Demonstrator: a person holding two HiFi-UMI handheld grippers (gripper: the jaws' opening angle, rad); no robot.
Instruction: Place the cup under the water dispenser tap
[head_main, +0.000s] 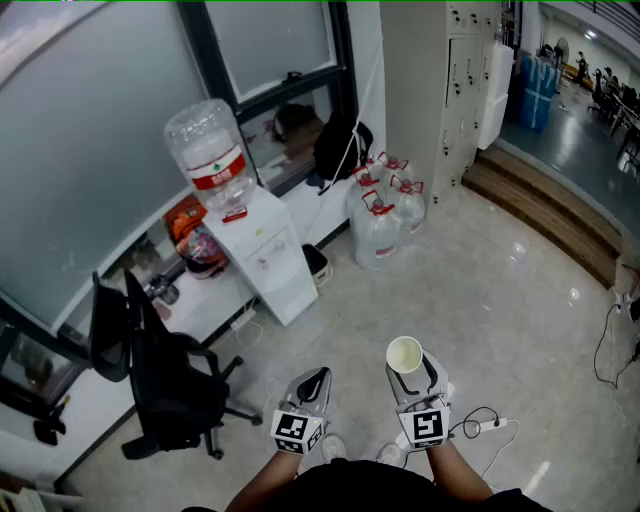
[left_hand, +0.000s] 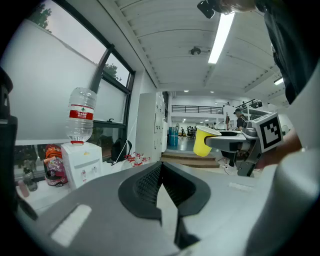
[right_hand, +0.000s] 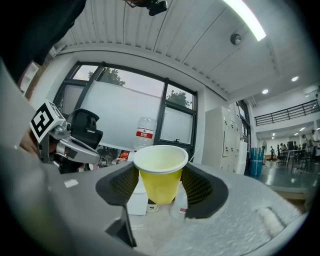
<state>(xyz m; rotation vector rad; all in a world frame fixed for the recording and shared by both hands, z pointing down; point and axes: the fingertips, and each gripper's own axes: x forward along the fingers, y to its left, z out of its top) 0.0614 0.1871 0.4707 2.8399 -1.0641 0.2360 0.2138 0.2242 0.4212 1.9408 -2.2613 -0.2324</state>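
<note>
**Head view with both gripper views.** The water dispenser (head_main: 272, 258), a white cabinet with an inverted clear bottle (head_main: 210, 152) on top, stands on the floor against the window wall.

- **Cup:** the yellow cup (right_hand: 159, 176), white inside, is upright and clamped by its sides between the pads of the right tongs (head_main: 407, 362). It is held in the air, well apart from the dispenser and nearer the person than the dispenser is. In the right gripper view the dispenser lies straight behind the cup, with its bottle showing above the rim.
- **Left tongs:** the left tongs (head_main: 314, 384) have their jaws together, with nothing between them. They are also well apart from the dispenser, on the nearer side of it.
- **Surroundings:** a black office chair (head_main: 165, 375) stands to the dispenser's left. A cluster of spare water bottles (head_main: 385, 212) stands on the floor to the dispenser's right.
</note>
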